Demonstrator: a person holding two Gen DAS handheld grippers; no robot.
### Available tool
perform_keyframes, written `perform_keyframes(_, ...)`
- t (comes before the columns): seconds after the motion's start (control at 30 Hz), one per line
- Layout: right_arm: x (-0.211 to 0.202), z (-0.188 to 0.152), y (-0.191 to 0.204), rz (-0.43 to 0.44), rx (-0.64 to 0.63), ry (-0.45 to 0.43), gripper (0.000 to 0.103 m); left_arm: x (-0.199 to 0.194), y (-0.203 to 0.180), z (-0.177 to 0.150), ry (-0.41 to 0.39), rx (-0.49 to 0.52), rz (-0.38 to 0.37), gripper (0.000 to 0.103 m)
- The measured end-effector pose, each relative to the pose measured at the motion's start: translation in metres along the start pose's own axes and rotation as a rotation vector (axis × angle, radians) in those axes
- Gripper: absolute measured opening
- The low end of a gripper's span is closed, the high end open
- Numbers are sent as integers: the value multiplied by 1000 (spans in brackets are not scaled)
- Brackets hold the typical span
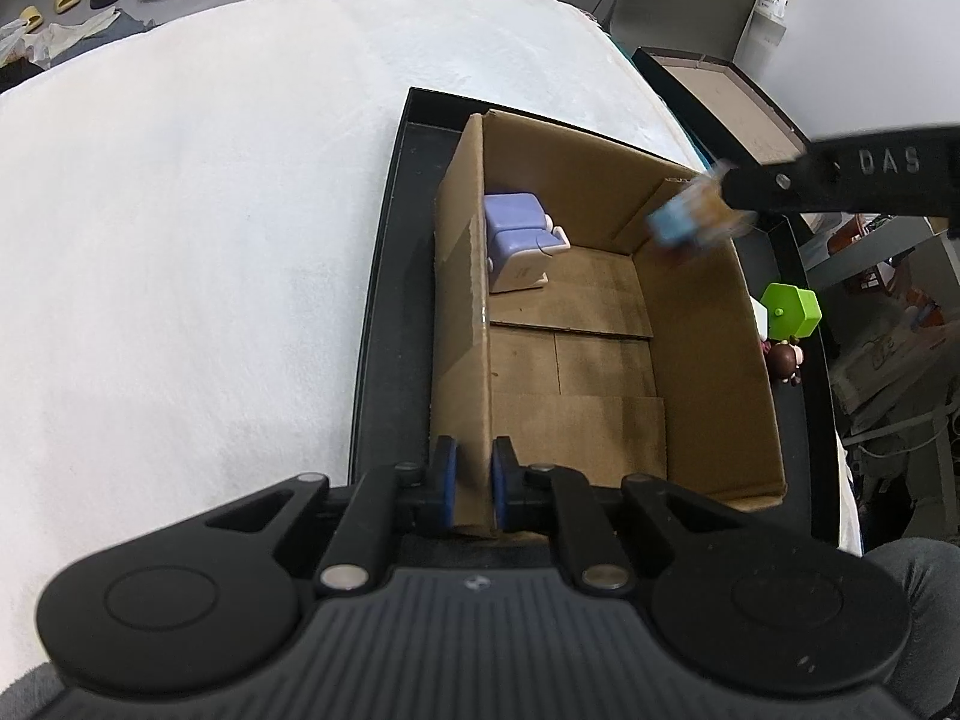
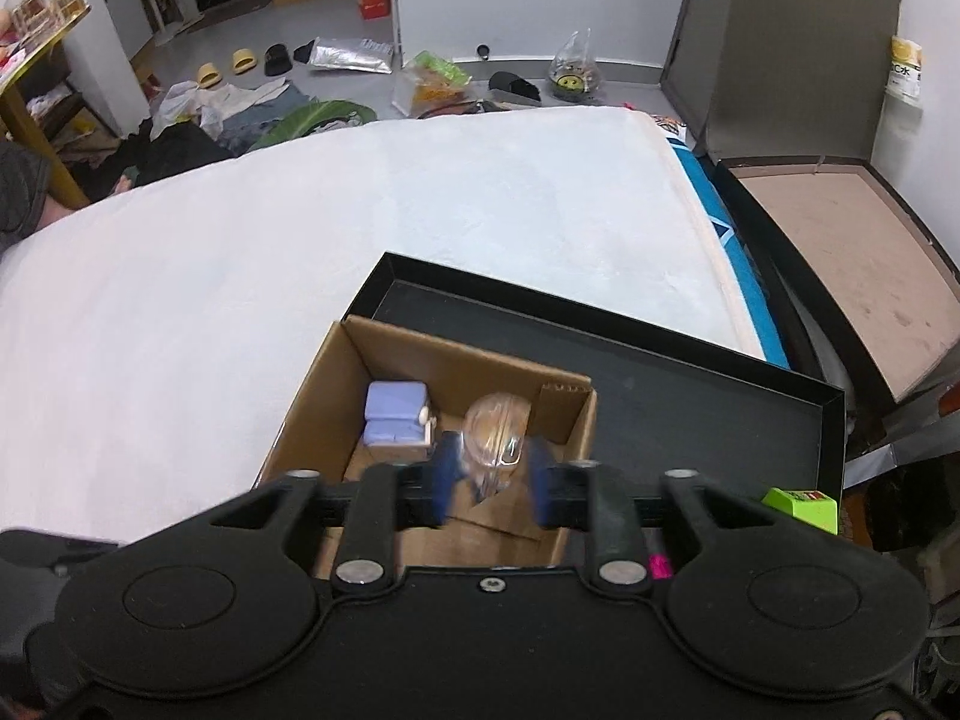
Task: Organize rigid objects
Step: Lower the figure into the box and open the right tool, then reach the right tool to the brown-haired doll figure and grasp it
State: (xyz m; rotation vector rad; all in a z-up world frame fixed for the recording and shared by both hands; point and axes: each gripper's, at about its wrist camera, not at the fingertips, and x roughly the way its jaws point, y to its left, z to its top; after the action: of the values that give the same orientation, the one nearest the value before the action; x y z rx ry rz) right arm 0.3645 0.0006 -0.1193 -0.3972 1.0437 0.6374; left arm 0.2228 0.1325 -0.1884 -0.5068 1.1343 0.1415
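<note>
Our left gripper [image 1: 474, 483] clamps the brown cardboard box's wall [image 1: 459, 300] while our right gripper [image 2: 491, 483], jaws parted, releases a clear-domed toy [image 2: 497, 441] (blurred) over it; we should withdraw straight upward.

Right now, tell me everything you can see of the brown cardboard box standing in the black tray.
The brown corrugated cardboard box is open-topped and stands upright inside the shallow black tray, towards its left end. Its folded floor flaps overlap. A lilac-and-white blocky toy lies in its far left corner. The left gripper is shut on its near left wall. The right gripper hangs over it with a small blurred toy between open jaws.
</note>
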Motion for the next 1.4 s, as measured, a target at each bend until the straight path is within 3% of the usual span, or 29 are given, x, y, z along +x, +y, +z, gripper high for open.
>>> perform_keyframes(0.2, -12, -3, -3, -10, -10, -35, 71, 1, 1, 1, 5, -9, -5, 12)
perform_keyframes(0.3, -18, -8, -11, -28, -4, -50, 77, 2, 0, 1, 7, -7, 0, 12)
perform_keyframes(0.63, -27, -36, -55, -69, 97, -73, 83, 4, -3, 2, 18, 1, 22, 12)
perform_keyframes(1.13, -24, -77, -102, -59, 203, -72, 91, 8, -10, 1, 36, 16, 69, 12)
perform_keyframes(1.2, -21, -82, -108, -51, 216, -67, 99, 9, -11, 1, 39, 16, 76, 12)
perform_keyframes(1.4, -5, -97, -125, -63, 224, -16, 103, 9, -13, 1, 41, 16, 85, 12)
